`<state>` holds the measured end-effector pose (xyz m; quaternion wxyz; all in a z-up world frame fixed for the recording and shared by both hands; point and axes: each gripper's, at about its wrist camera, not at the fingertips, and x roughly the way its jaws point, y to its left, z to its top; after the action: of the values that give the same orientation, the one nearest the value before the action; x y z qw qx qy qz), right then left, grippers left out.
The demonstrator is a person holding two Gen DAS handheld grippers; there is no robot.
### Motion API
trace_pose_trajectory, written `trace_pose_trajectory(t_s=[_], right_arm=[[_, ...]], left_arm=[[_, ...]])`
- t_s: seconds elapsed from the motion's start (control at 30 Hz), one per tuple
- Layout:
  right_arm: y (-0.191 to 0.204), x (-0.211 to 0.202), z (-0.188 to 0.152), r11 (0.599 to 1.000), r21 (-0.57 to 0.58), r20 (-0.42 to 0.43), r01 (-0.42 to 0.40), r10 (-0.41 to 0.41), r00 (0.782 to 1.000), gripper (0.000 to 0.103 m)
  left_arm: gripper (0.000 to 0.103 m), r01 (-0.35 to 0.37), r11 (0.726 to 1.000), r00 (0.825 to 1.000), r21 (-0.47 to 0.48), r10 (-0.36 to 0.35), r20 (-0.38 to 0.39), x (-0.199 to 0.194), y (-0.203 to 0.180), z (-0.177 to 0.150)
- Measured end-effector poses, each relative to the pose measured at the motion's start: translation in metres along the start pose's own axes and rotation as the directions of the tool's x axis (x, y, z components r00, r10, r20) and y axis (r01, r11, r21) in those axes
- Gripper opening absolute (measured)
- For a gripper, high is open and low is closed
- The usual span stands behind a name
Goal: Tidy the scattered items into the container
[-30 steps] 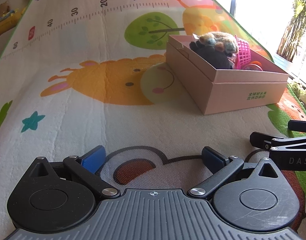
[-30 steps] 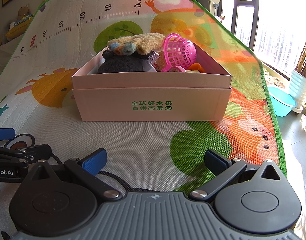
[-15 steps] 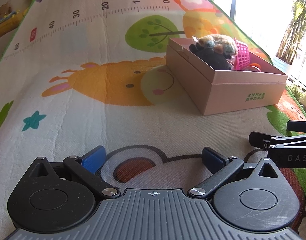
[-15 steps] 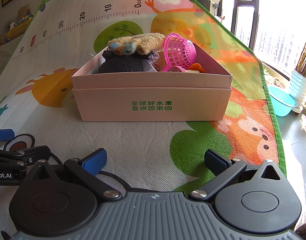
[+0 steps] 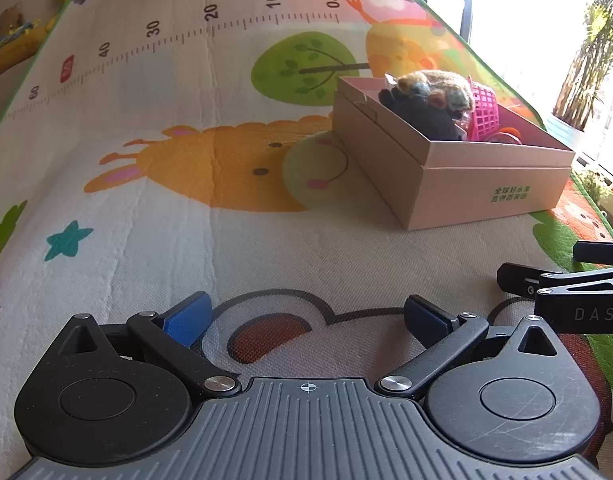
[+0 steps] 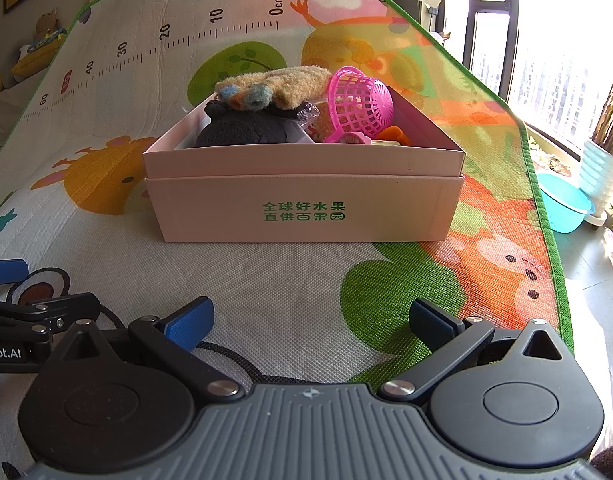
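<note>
A pale pink cardboard box (image 6: pixel 306 210) with green lettering stands on the play mat straight ahead in the right wrist view; in the left wrist view the box (image 5: pixel 458 184) sits at upper right. Inside it lie a tan furry glove (image 6: pixel 282 86), a dark plush item (image 6: pixel 242 130), a pink plastic basket (image 6: pixel 360 102) and a small orange piece (image 6: pixel 392 134). My right gripper (image 6: pixel 308 322) hovers low over the mat in front of the box, open and empty. Over a cartoon print my left gripper (image 5: pixel 304 318) is open too, holding nothing.
The colourful play mat (image 5: pixel 146 184) with a printed ruler stretches far to the left. A turquoise basin (image 6: pixel 564 208) and a potted plant (image 6: pixel 604 164) stand on the floor beyond the mat's right edge. Soft toys (image 6: pixel 42 46) lie at the far left.
The left wrist view has shifted slightly, so the box sits a little lower and further right. The right gripper has stayed put.
</note>
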<state>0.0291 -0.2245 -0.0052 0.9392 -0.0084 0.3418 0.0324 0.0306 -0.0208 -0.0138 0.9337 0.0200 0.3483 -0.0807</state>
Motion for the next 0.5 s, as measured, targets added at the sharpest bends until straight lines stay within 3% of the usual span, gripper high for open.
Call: trace_pose_trajectory(t_s=[0.5], right_arm=[[0.0000, -0.0004, -0.0001, 1.000, 0.000, 0.000, 0.000, 0.000, 1.000, 0.103]], left_arm=[[0.103, -0.011, 1.000, 1.000, 0.020, 0.011, -0.016, 0.0010, -0.0032, 0.0018]])
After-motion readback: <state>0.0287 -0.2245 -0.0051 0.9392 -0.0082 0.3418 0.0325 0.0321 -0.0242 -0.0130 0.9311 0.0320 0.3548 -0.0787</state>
